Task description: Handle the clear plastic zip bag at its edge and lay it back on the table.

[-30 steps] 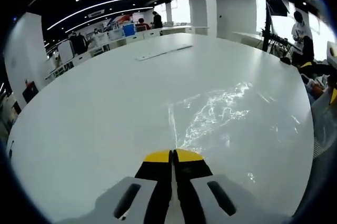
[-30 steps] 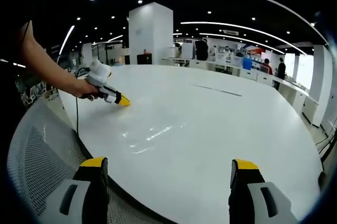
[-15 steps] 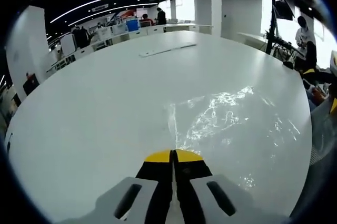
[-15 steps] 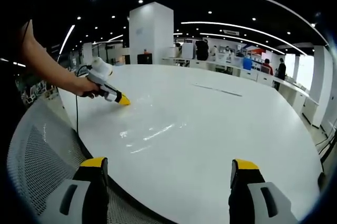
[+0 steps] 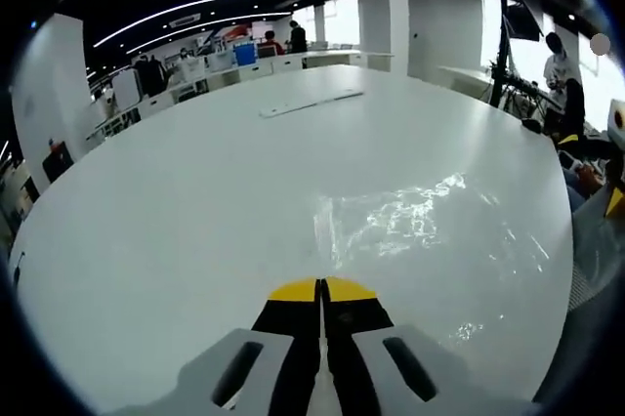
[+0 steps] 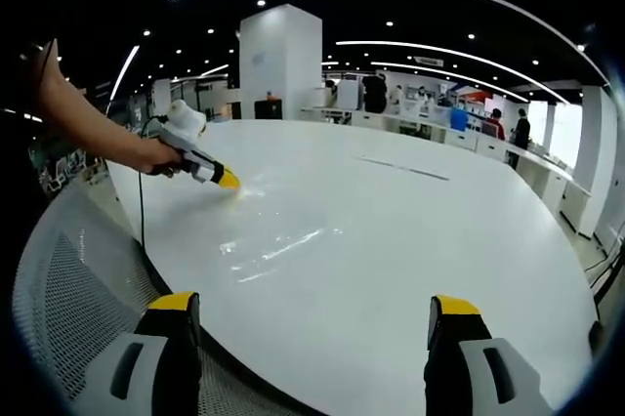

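Left gripper point(image 5: 320, 289), pinching the clear zip bag point(image 5: 410, 226) edge, should lower it flat onto the counter point(image 5: 195, 191); right gripper point(image 6: 311, 313) spread.

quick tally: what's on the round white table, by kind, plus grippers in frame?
Clear plastic zip bag: 1
Long flat white strip at the far side of the table: 1
Yellow-tipped grippers: 2, left gripper with fingers together, right gripper open
Total: 4

Clear glossy bag point(image 5: 410, 226) on white table point(image 5: 195, 191); yellow-tipped claws point(image 5: 321, 291).
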Action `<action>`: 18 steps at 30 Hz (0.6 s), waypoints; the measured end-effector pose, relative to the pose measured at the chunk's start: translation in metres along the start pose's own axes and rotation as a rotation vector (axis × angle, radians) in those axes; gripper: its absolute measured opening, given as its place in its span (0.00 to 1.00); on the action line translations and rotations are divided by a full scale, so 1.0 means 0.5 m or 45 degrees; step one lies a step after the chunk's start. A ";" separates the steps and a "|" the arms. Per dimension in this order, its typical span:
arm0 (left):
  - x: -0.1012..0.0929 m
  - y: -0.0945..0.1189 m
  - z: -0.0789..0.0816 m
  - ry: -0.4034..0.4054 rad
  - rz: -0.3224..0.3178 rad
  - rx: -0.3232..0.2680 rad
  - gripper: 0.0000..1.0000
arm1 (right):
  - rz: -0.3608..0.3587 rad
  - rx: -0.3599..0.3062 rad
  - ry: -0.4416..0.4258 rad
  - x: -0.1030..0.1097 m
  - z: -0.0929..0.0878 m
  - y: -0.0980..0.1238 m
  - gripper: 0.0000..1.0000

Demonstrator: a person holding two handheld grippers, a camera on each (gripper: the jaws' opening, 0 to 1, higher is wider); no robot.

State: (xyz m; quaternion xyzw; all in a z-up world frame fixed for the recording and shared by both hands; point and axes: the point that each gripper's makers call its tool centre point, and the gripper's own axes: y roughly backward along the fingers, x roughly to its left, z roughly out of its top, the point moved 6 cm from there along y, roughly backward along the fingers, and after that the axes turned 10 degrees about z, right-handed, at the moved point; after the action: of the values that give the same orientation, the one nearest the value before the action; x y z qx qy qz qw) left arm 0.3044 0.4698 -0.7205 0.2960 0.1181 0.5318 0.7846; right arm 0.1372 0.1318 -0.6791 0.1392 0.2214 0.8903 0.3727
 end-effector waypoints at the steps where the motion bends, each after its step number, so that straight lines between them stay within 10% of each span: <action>1: 0.001 -0.003 -0.003 0.002 0.000 -0.006 0.00 | -0.001 0.002 0.002 0.000 0.000 0.000 0.98; 18: -0.006 0.031 0.013 0.026 -0.022 -0.019 0.00 | -0.020 -0.002 0.022 0.004 0.020 0.004 1.00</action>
State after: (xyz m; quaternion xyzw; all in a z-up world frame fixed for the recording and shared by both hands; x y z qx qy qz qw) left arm 0.2948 0.4687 -0.7065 0.2836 0.1247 0.5288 0.7902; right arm 0.1389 0.1349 -0.6691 0.1294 0.2251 0.8886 0.3780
